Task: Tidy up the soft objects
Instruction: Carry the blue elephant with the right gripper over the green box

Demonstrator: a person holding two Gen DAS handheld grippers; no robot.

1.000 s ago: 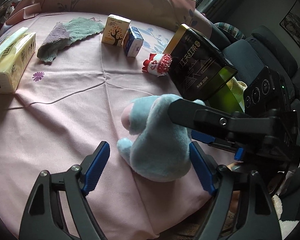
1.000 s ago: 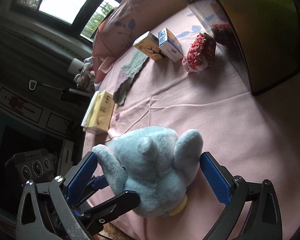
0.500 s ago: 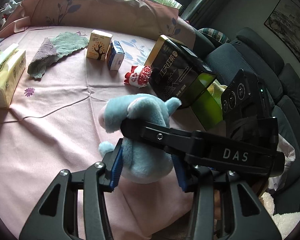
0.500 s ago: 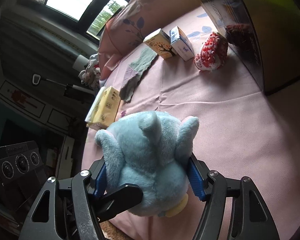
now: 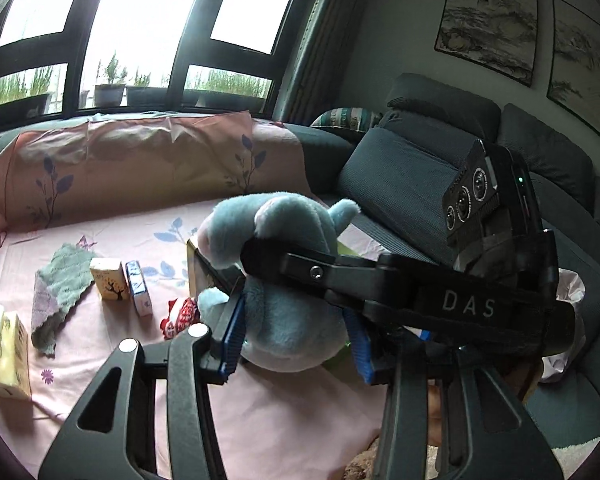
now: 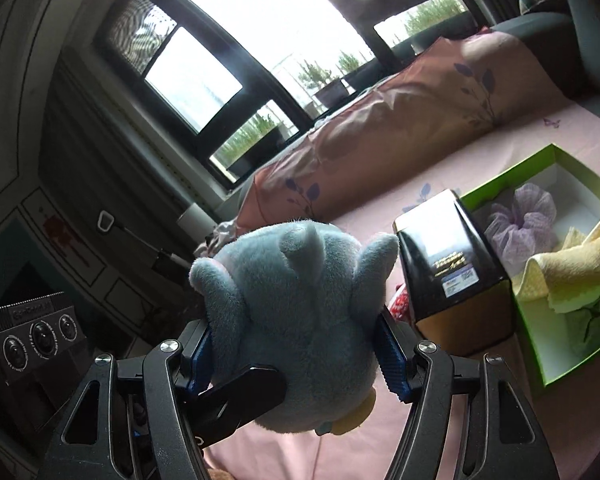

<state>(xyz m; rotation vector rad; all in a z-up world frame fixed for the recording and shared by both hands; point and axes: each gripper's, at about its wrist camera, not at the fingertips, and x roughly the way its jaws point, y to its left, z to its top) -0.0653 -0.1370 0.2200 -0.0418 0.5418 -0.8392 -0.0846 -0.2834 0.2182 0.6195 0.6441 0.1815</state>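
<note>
1. Nearest the lenses, the left gripper (image 5: pixel 296 344) and right gripper (image 6: pixel 296 354) both clamp the blue plush toy (image 6: pixel 296 312), blue pads sunk into its sides, holding it above the pink sheet (image 5: pixel 112 364).
2. Just beyond the toy stands a black box (image 6: pixel 452 276).
3. Beyond the box, a green box (image 6: pixel 564 364) holds a yellow cloth (image 6: pixel 572 268) and what looks like a lilac scrunchie (image 6: pixel 520 220).

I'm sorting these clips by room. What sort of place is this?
Most likely a home living room: a dark grey sofa, framed landscape paintings on the wall, and a big window with potted plants outside. The work surface is draped in a pink floral sheet.
</note>
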